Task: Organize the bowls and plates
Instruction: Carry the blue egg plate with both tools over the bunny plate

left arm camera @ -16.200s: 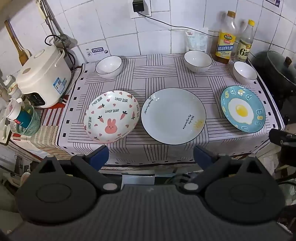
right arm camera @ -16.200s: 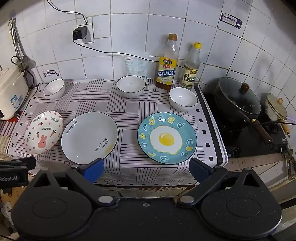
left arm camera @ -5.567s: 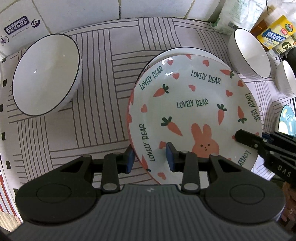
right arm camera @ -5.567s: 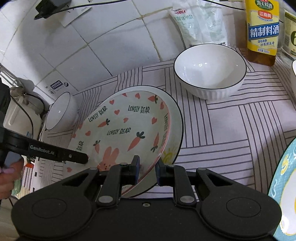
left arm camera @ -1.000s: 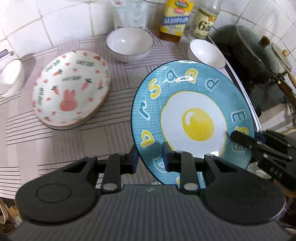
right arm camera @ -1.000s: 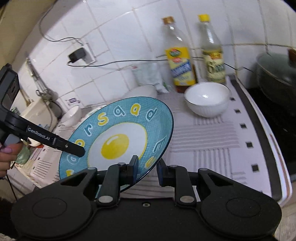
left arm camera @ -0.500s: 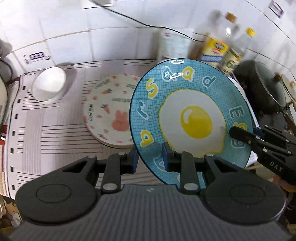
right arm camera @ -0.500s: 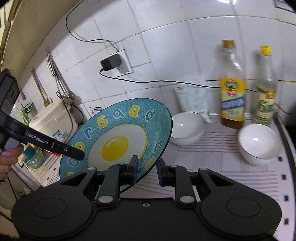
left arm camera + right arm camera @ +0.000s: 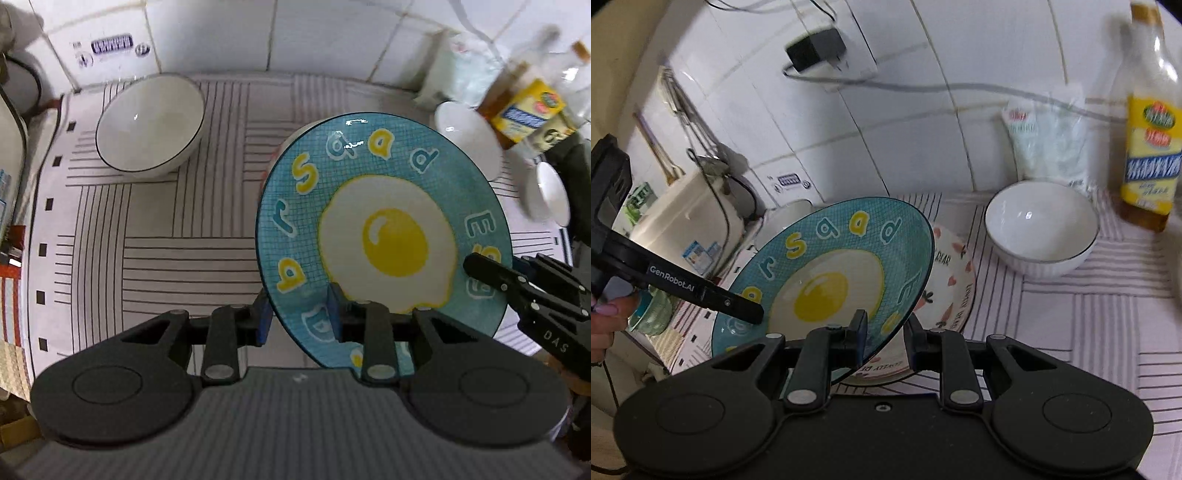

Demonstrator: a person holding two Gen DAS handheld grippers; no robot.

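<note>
stacking plates is the step in hand, judged from how things lie: the worktop (image 9: pixel 192 236), under a striped cloth, carries white bowls (image 9: pixel 149 123) apart from one another near the wall, and the blue plate (image 9: pixel 384 236) is held above it, tilted, over the bunny plate (image 9: pixel 955 280). that bunny plate lies flat on the cloth, mostly hidden beneath the blue one; whether another plate sits under it cannot be told.

the left gripper (image 9: pixel 297 315) is narrow, clamped on the blue plate's near rim, and the right gripper (image 9: pixel 884 332) pinches the rim on the opposite side.

the next move likely calls for levelling the blue plate, centring it over the bunny plate, lowering it until it seats, then opening both grippers. after that the bowls look left to nest.

the blue plate is round and glossy, teal with a fine grid, a fried egg painted at its centre and yellow and white letters round its rim.
</note>
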